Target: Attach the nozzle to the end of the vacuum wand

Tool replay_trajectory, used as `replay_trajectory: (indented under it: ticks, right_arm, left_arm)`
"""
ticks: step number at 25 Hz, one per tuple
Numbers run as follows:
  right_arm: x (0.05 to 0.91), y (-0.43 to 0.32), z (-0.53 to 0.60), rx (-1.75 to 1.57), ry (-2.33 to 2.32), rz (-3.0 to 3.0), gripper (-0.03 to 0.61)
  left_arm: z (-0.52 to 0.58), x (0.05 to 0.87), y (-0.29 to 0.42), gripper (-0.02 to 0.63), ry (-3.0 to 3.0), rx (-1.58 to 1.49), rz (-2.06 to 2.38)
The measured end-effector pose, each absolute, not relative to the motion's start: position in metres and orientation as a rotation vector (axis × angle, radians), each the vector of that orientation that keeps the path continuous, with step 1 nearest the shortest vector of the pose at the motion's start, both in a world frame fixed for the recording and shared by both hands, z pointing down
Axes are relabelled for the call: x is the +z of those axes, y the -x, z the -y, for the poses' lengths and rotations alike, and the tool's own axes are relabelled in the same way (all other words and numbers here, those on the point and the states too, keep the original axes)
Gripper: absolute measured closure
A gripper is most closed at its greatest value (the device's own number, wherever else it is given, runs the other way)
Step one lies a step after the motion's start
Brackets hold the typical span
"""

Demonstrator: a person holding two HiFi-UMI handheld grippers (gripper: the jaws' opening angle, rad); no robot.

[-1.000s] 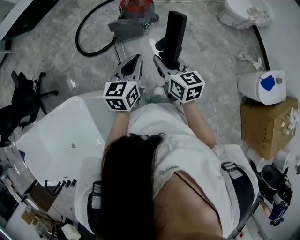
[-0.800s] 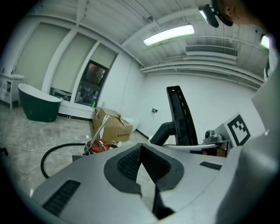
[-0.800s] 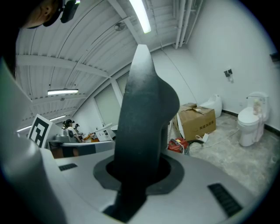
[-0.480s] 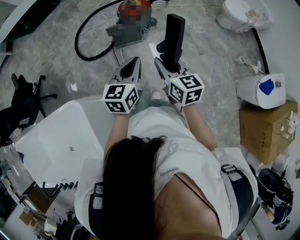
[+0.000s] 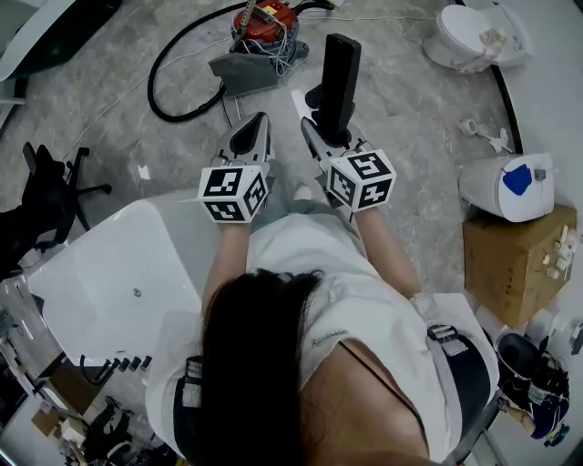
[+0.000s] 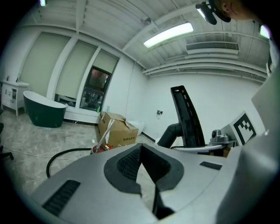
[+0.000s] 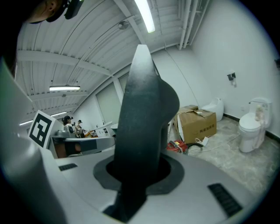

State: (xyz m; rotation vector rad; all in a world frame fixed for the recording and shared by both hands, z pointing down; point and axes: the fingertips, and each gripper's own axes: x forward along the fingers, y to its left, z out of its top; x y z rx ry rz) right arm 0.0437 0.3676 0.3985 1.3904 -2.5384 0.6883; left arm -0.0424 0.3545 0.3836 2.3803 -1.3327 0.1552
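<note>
Right tool (image 5: 315,127) is clamped narrowly on the black nozzle (image 5: 339,77), which stands upright out of its jaws. In the right gripper view the nozzle (image 7: 144,109) fills the middle, and its lower end is buried between the jaws of that tool (image 7: 138,170). Left tool (image 5: 253,127) sits just beside it, jaws closed together with nothing between them, as the left gripper view confirms (image 6: 141,146). The nozzle (image 6: 188,118) shows there at the right, cut off below by the tool body. On the floor ahead are a red vacuum canister (image 5: 264,18) and a looping black hose (image 5: 168,100). The wand is hard to pick out in the head view. A metallic tube (image 6: 103,135) leans by the cardboard box (image 6: 116,129), with its lower end hidden. The person's head and torso block the near floor.
</note>
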Motion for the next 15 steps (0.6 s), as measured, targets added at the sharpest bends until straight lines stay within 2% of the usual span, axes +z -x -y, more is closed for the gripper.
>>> replay_trajectory:
  ticks: [15]
  right_arm:
    - [0.402,-0.026,-0.298,0.677,-1.408,2.515,0.486]
  left_arm:
    - [-0.284,0.392,0.051,0.612,-2.403,0.186,1.297]
